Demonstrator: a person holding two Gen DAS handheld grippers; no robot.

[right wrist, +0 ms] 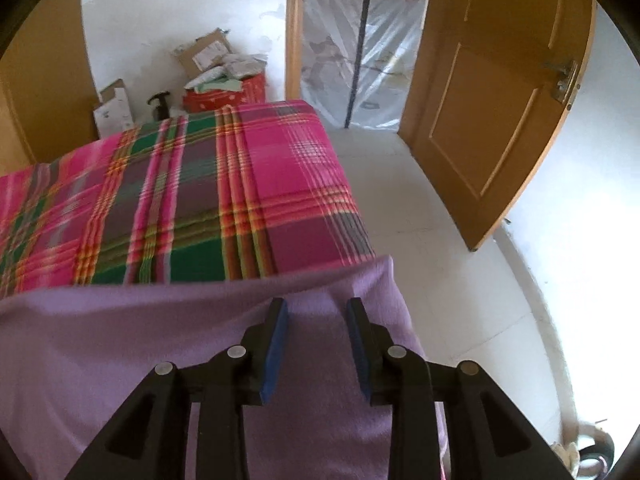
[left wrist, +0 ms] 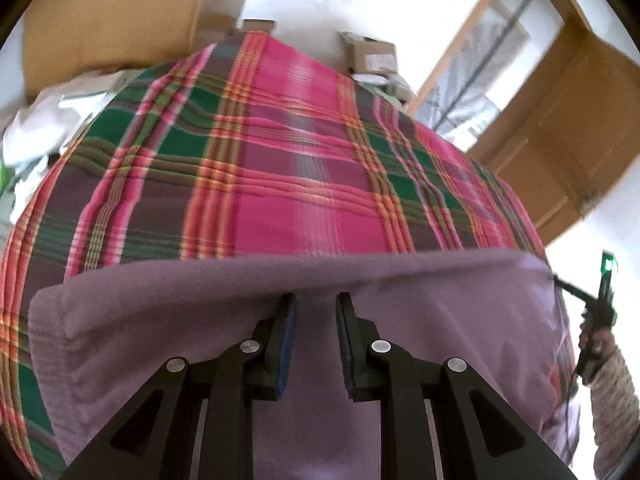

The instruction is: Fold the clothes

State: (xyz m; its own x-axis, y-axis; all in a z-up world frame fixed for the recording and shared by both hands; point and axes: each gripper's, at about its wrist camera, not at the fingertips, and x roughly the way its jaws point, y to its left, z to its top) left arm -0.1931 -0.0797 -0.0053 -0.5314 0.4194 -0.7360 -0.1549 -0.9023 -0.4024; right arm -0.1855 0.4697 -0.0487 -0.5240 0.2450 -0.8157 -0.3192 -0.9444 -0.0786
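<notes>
Both the left gripper [left wrist: 316,300] and right gripper [right wrist: 317,306] hover, fingers spread, over the purple garment [right wrist: 120,340]; plaid blanket [left wrist: 280,160] beneath.

Home bedroom: plaid-covered bed [right wrist: 240,184], wooden door [right wrist: 492,112], cardboard boxes [right wrist: 204,54].

Garment [right wrist: 160,340] on the blanket's [right wrist: 200,184] near edge, boxes [right wrist: 208,56] seemingly behind.

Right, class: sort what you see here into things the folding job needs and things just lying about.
Belongs to the job:
purple garment
left gripper
right gripper
plaid blanket underneath

Just lying about:
cardboard boxes
red box
wooden door
plastic sheeting
</notes>
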